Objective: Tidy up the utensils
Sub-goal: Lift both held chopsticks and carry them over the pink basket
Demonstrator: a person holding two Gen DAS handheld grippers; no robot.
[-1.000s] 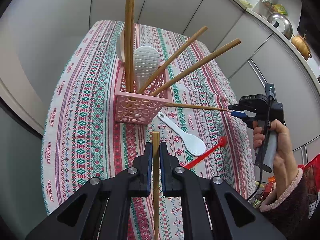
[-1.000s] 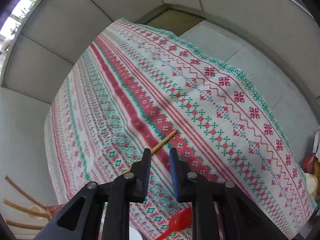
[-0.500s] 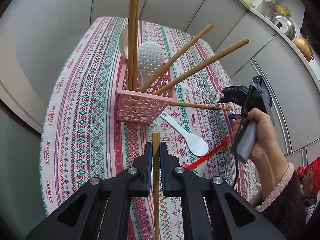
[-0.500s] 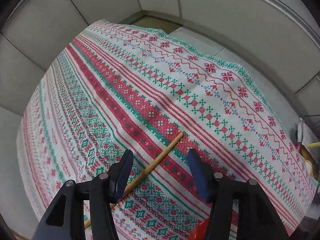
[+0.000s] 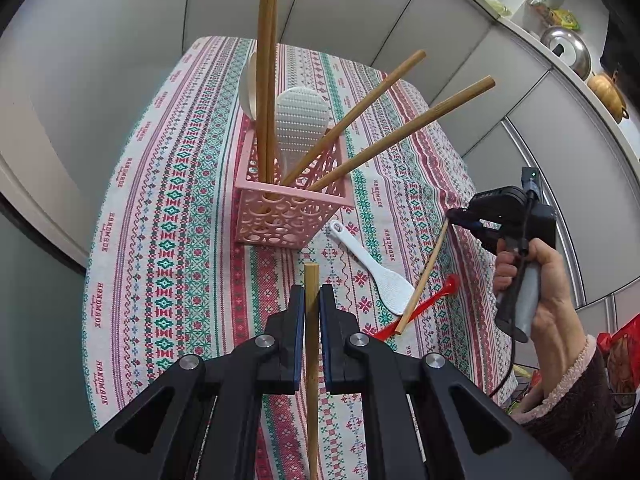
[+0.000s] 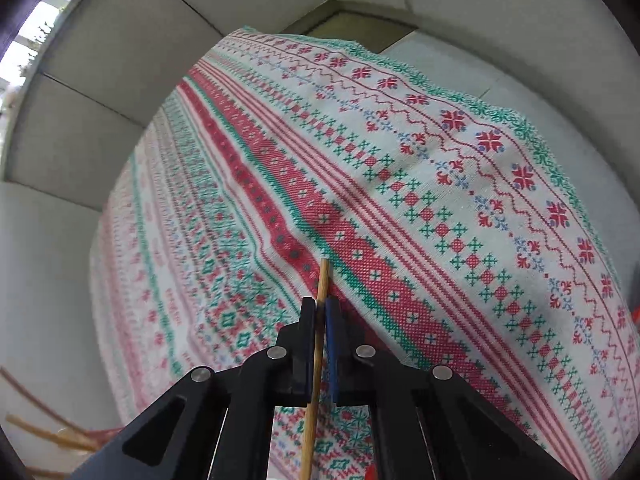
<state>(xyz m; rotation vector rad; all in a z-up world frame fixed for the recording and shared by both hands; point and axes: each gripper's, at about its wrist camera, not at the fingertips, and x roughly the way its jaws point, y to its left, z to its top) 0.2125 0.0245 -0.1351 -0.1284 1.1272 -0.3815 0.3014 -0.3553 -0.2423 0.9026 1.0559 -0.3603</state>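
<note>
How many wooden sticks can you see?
6. Four stand in the pink basket: two upright, two leaning right. One is in the left hand-held gripper, one in the right hand-held gripper. More could hide inside the basket.

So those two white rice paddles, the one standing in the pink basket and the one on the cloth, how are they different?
The paddle in the basket stands upright, head up, among wooden chopsticks in the pink basket. The paddle on the cloth lies flat on the tablecloth, beside the basket, handle towards it, with a red spoon next to its head. The standing one's head looks broader. Both are white with a dimpled face.
</note>
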